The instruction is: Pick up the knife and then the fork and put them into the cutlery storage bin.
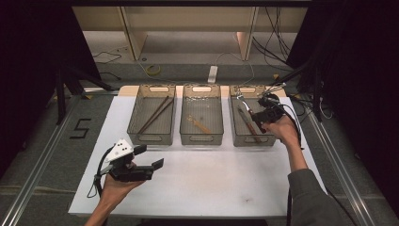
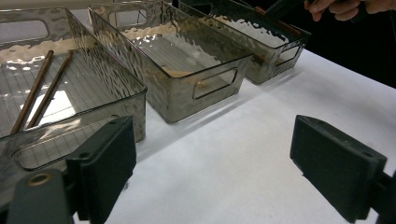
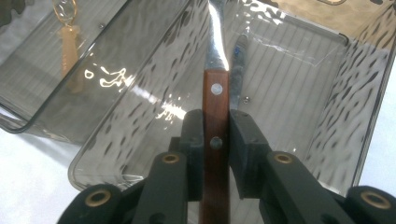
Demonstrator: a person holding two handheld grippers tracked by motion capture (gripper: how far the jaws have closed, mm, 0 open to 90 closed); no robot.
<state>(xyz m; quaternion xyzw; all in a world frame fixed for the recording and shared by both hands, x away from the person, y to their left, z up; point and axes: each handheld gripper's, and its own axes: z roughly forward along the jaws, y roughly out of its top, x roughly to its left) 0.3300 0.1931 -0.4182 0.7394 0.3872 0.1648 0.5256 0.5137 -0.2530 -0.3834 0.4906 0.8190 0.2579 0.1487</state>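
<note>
My right gripper [image 3: 215, 140] is pinching the wooden handle of a steel-bladed knife with two rivets [image 3: 215, 100] — pads pressed flat on both faces, blade running straight out ahead of the jaws. I hold it low on the handle so the blade points away from my hand and can go into a bin tip first. It hangs over the right-hand clear ribbed plastic bin [image 1: 251, 139], the one nearest the right edge of the white tabletop [image 1: 211, 183], where another piece of metal cutlery [image 3: 238, 60] already lies on the floor of the bin; the sorting seems to go by kind, which would be why the knife belongs here.

The middle clear bin [image 1: 201, 137] holds a pale short-handled utensil [image 1: 198, 124], and the left clear bin [image 1: 151, 137] holds a pair of dark brown chopsticks [image 1: 155, 114], laid lengthwise.

My right forearm reaches in from the near right corner, wrist bent so the gripper tips forward and down into the bin's near end. My left gripper [image 1: 149, 158] rests idle over the near left part of the tabletop — jaws spread wide with nothing between them, pointed toward the bins, hand cupped underneath.
</note>
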